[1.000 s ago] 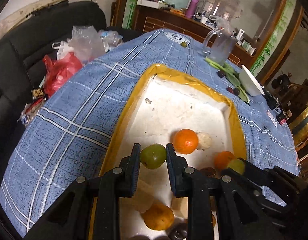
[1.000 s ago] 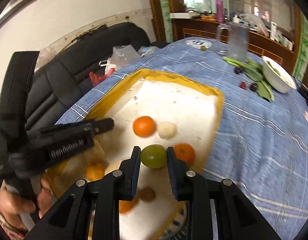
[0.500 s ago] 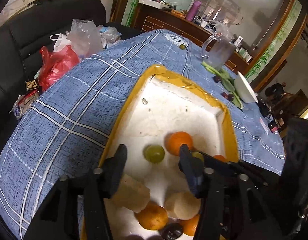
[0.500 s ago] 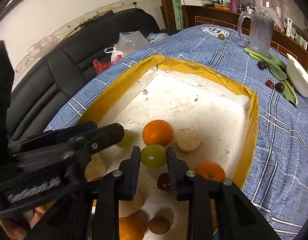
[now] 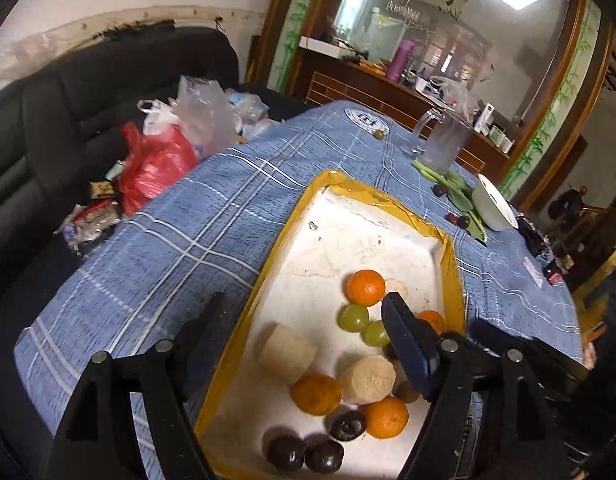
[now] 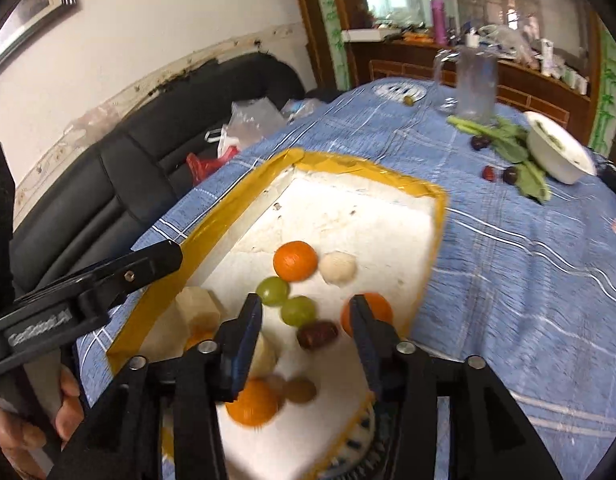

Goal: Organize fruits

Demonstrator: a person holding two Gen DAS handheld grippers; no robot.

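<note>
A white foam tray with a yellow taped rim [image 5: 296, 216] [image 6: 244, 204] holds the fruit. Two green fruits [image 5: 353, 317] [image 6: 298, 311] lie side by side in it, next to an orange [image 5: 365, 287] [image 6: 295, 260], pale peeled pieces [image 5: 286, 347], dark plums [image 5: 286, 452] and more oranges. My left gripper [image 5: 304, 312] is open and empty above the tray's near part. My right gripper [image 6: 306, 314] is open and empty just above the nearer green fruit and a dark red date [image 6: 317, 334].
On the blue checked tablecloth [image 5: 180, 248] beyond the tray stand a glass jug [image 5: 442, 146], a white bowl [image 6: 558, 152], green leaves with dark fruits [image 6: 488, 174] and one small green fruit [image 5: 379, 134]. Plastic bags [image 5: 160, 160] lie on a black sofa at left.
Both grippers opened and let go of their green fruits, which now lie in the tray. The left gripper has drawn back and risen; the right has released and pulled back a little.
</note>
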